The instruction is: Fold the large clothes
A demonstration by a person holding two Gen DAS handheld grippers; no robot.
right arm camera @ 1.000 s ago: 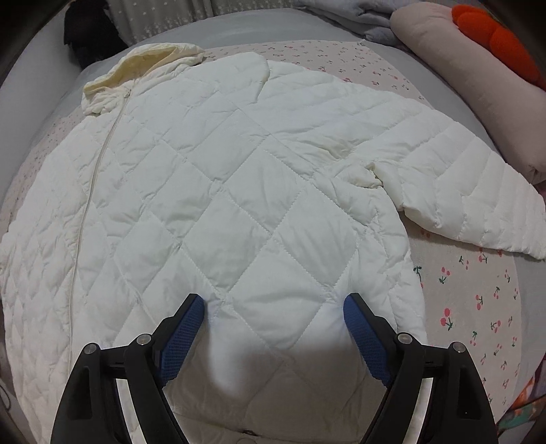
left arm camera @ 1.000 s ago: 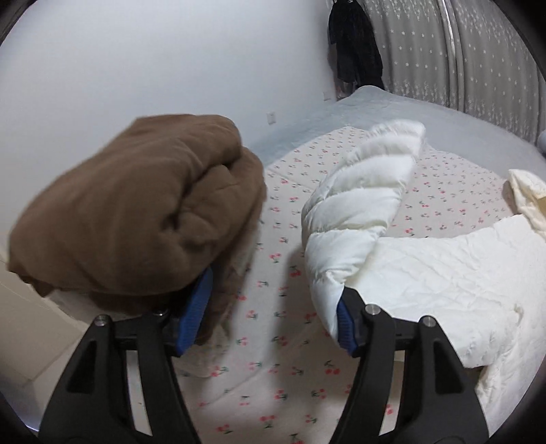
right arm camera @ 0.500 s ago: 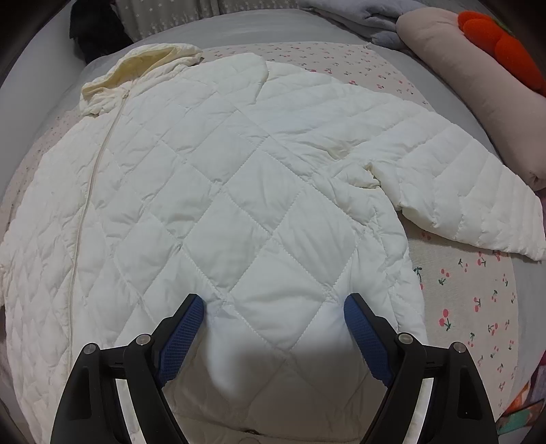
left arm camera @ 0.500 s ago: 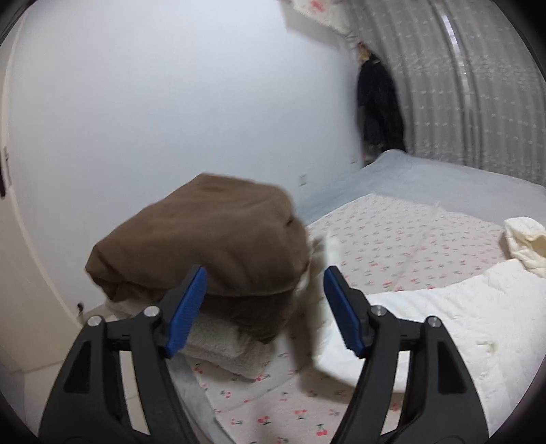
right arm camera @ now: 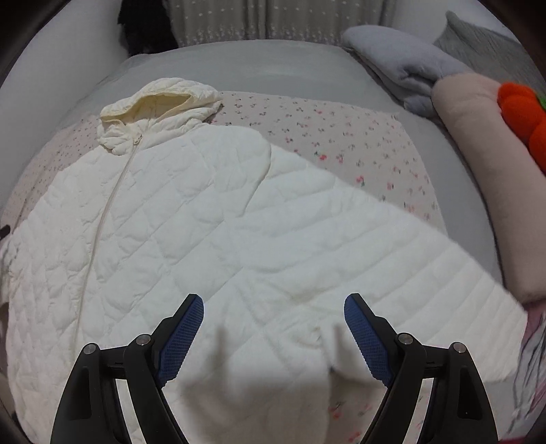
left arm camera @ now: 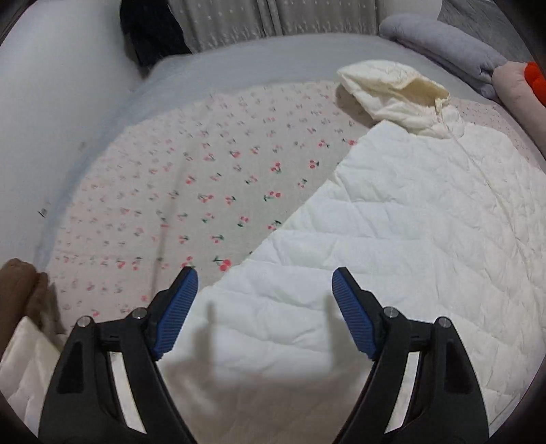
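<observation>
Both wrist cameras look steeply down from close above the bed (left arm camera: 239, 68), left view over the quilted coat's (left arm camera: 426, 239) left edge, right view over its sleeve side, sharing its hood (right arm camera: 163, 102) and the curtain (right arm camera: 256, 17).

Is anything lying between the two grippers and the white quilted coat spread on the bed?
Nothing visible. The white quilted hooded coat lies bare beneath the open left gripper, whose jaws have just been opening, and the open right gripper. The folded brown blanket sits off to the side.
</observation>
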